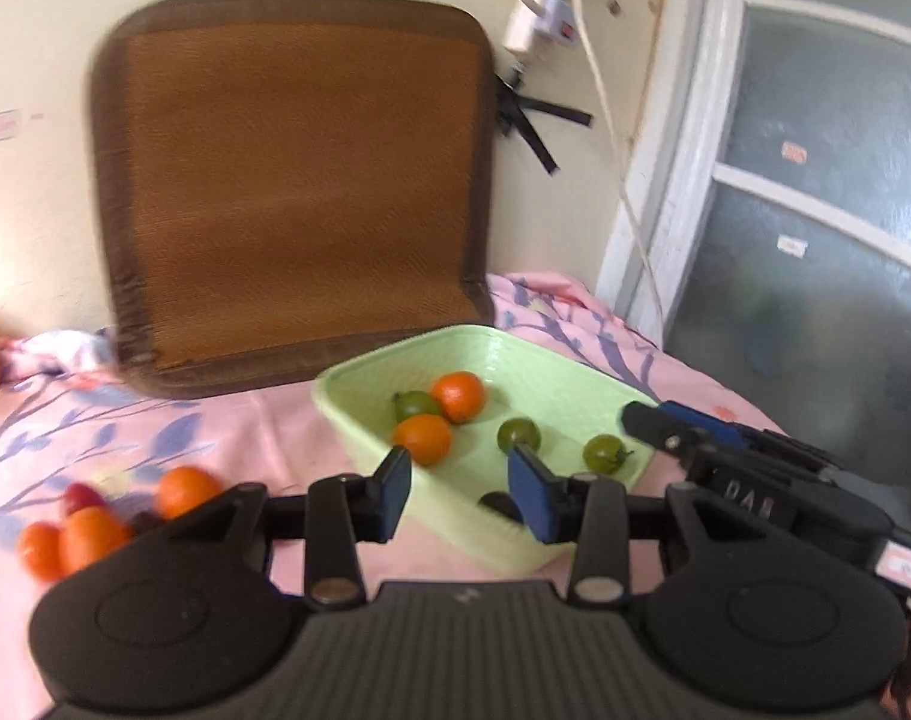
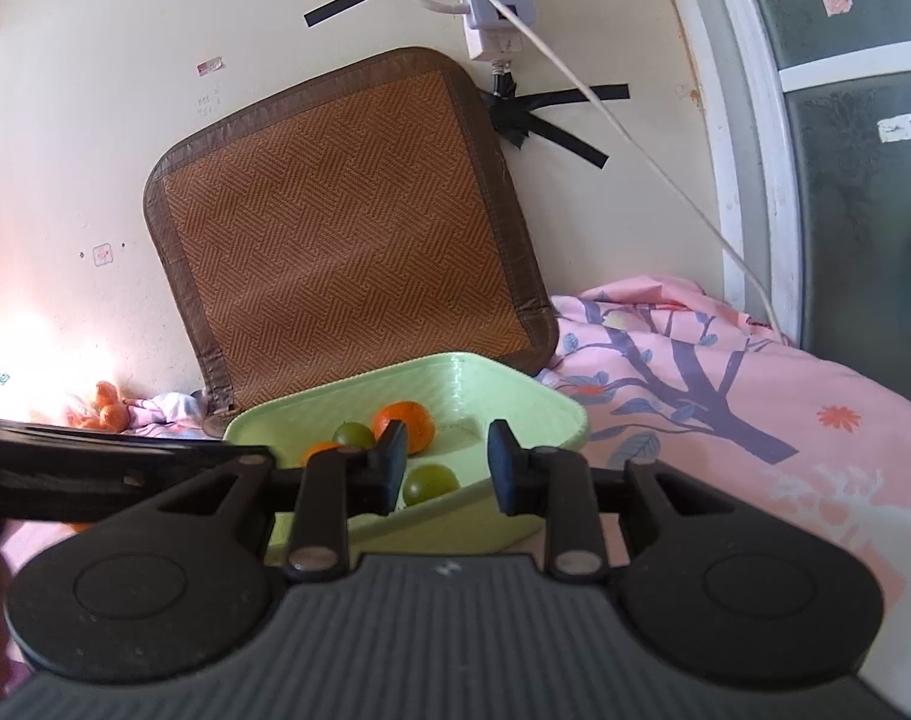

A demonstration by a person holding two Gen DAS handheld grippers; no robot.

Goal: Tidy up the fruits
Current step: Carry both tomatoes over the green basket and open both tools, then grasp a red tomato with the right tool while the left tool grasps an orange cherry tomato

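A light green tray (image 1: 359,420) sits on the pink floral cloth; it also shows in the right wrist view (image 2: 515,402). It holds two oranges (image 1: 459,396), three green fruits (image 1: 518,433) and a dark fruit (image 1: 496,503). My left gripper (image 1: 464,495) is open and empty above the tray's near edge. My right gripper (image 2: 446,471) is open and empty over the tray's near wall; it shows at the right in the left wrist view (image 1: 653,420). Loose oranges (image 1: 89,534), a red fruit (image 1: 82,497) and a dark one lie on the cloth at left.
A brown woven mat (image 1: 299,180) leans on the wall behind the tray. A power strip with cables (image 2: 491,6) hangs above. A window (image 1: 827,192) is at the right. More oranges (image 2: 108,405) lie at the far left by the wall.
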